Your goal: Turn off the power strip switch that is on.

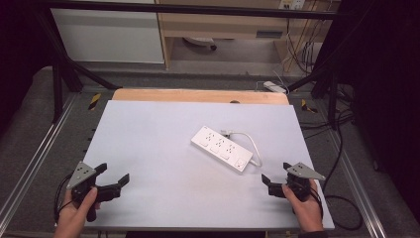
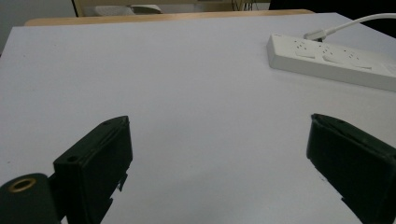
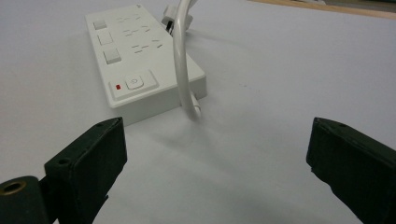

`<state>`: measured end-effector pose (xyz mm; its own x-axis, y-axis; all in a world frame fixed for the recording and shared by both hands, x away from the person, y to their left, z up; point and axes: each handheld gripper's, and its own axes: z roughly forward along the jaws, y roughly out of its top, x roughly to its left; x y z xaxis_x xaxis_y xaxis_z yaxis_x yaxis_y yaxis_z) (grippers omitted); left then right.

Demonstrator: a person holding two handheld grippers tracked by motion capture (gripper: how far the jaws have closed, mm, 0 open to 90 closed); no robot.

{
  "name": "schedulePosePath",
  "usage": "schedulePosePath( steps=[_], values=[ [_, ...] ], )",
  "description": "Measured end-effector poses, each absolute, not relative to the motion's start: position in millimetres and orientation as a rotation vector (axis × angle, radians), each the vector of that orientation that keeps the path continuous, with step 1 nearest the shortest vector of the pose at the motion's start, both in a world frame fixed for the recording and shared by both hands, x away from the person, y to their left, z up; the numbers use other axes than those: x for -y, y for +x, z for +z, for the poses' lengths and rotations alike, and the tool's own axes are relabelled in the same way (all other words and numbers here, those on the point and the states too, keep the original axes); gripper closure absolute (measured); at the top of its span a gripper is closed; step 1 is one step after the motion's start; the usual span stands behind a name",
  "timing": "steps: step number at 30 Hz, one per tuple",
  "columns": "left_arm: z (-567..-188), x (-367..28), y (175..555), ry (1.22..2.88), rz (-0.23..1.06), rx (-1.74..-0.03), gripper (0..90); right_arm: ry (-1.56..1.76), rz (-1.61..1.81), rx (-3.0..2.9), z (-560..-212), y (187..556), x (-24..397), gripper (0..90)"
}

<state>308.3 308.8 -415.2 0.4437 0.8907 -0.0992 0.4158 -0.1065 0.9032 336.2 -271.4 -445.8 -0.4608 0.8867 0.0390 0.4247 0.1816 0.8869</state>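
- a white power strip (image 1: 222, 148) lies flat on the pale table (image 1: 148, 148), a little right of the middle, its long side running from about 10 o'clock to 4 o'clock in the high view.
- its white cable (image 1: 251, 144) leaves the far end, loops round the 3 o'clock side and ends by the near corner.
- the switch end with a small red mark (image 3: 117, 86) points toward the person's right hand.
- the left gripper (image 1: 113, 174) sits at about 8 o'clock on the table, held in the person's left hand (image 1: 77, 208); its jaws stand wide apart with nothing between them, well apart from the strip.
- the right gripper (image 1: 276, 173) sits at about 4 o'clock, held in the right hand (image 1: 303, 206); its jaws are spread wide too, bare table between them, near the strip's switch end but not touching it.
- in the right gripper view the cable's tip rests on the table just beside the strip's corner.
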Motion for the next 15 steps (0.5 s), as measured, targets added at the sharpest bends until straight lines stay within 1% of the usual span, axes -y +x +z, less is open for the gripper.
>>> schedulePosePath(
  steps=[15],
  values=[
    [-415.1,-311.9,306.4,1.707,0.616,-1.149,6.6,1.233,1.301,-1.896,-438.6,333.4,275.9,4.6]
  ],
)
